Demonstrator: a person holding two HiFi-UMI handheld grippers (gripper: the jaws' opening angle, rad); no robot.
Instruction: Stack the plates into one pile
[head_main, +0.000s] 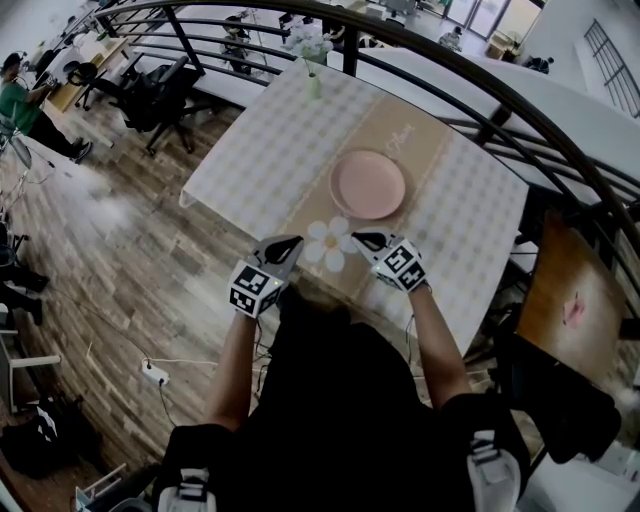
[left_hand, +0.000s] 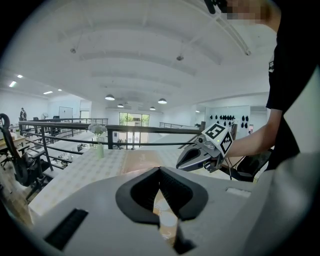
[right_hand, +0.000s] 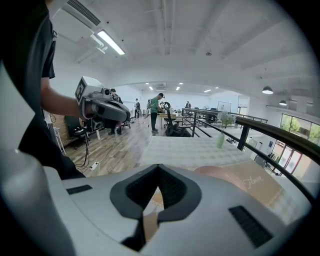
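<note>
With both forearms (head_main: 236, 365) extended forward, the left gripper (head_main: 284, 244) and right gripper (head_main: 368, 239) are held side by side, apart, tips angled toward each other, jaws closed on nothing.

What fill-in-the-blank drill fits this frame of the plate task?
The round plate on the tan runner is ____ in colour. The left gripper and right gripper are both shut and hold ____. The vase at the far edge of the table holds ____.
Missing words: pink; nothing; flowers.

Open-plan office: swivel chairs (head_main: 160, 92), desks (head_main: 92, 68), mezzanine railing (head_main: 350, 55).
</note>
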